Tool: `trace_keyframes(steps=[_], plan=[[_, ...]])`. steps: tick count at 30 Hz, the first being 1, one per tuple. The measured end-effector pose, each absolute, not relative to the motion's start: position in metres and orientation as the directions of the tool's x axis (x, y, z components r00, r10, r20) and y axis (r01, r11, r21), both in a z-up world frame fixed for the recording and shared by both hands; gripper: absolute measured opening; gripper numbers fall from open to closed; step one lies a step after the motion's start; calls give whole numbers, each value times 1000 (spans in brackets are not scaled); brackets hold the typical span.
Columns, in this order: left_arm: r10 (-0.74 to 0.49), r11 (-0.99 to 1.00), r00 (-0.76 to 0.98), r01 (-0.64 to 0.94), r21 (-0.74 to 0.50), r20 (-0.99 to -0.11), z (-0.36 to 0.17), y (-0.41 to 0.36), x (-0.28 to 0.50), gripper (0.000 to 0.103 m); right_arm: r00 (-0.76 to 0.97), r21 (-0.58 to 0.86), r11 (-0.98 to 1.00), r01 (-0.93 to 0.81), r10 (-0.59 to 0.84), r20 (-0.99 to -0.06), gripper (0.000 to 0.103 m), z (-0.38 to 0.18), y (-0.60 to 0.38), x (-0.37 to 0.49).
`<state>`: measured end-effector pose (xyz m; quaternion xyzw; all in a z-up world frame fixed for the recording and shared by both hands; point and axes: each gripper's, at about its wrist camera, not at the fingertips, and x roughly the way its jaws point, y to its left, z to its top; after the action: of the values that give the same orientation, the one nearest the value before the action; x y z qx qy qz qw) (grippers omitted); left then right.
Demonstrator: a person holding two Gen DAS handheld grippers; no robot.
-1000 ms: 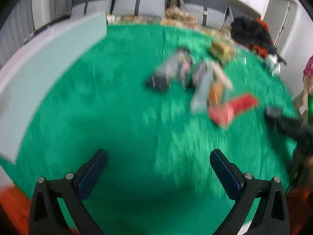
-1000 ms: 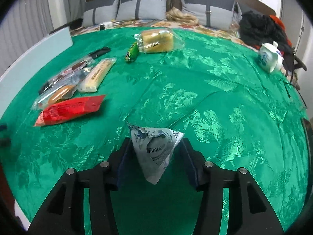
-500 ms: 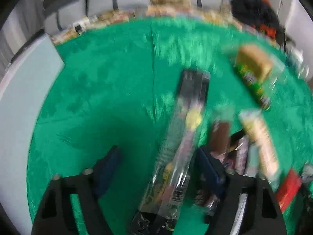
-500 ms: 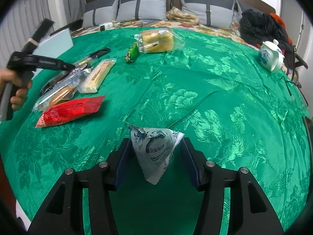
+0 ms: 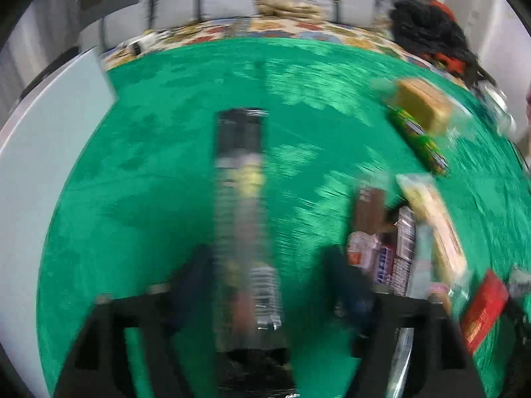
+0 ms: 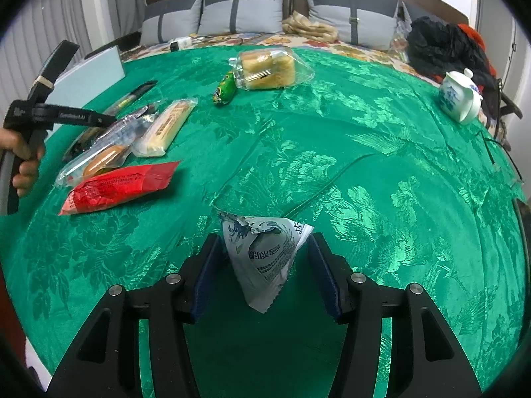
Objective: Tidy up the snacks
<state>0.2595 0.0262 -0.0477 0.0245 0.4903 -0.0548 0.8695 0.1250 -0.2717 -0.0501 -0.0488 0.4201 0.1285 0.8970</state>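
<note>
A long clear and dark packet (image 5: pixel 245 219) lies on the green cloth (image 5: pixel 159 172), running up between the fingers of my left gripper (image 5: pixel 268 282). The jaws are opening, and a gap shows beside the right pad; this view is blurred. In the right wrist view the left gripper (image 6: pixel 106 120), held by a hand (image 6: pixel 23 162), hangs over that packet (image 6: pixel 132 94) at the far left. My right gripper (image 6: pixel 264 258) is shut on a white and blue triangular packet (image 6: pixel 265 252), lifted slightly off the cloth.
Left of centre lie a red packet (image 6: pixel 116 182), a clear packet with a brown bun (image 6: pixel 103 159) and a beige bar (image 6: pixel 169 126). Bagged cake (image 6: pixel 268 68) and a green packet (image 6: pixel 225 88) sit farther back. A teapot (image 6: pixel 459 96) stands far right, a pale board (image 6: pixel 93 69) far left.
My left gripper swept across the cloth to the long packet and its jaws narrowed around it. It and the hand came into the right wrist view. The right gripper stayed still.
</note>
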Motion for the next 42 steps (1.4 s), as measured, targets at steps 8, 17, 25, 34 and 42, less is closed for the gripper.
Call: trace_keyframes(steps=[8, 17, 25, 34, 42], plan=[[6, 1000, 584, -14, -3, -812, -59, 39, 259, 103, 613, 20, 962, -274, 190, -767, 59, -50, -272, 125], [2, 1000, 583, -16, -9, -813, -59, 40, 259, 103, 612, 21, 961, -275, 192, -767, 60, -51, -271, 125], [2, 1000, 583, -16, -10, -813, -59, 40, 259, 103, 612, 21, 961, -275, 192, -767, 61, -51, -271, 125], [1, 1000, 583, -16, -10, -813, -59, 40, 259, 103, 612, 21, 961, -275, 192, -767, 61, -51, -271, 125], [2, 1000, 583, -16, -10, -813, -59, 40, 259, 103, 611, 27, 960, -277, 198, -767, 62, -51, -270, 124]])
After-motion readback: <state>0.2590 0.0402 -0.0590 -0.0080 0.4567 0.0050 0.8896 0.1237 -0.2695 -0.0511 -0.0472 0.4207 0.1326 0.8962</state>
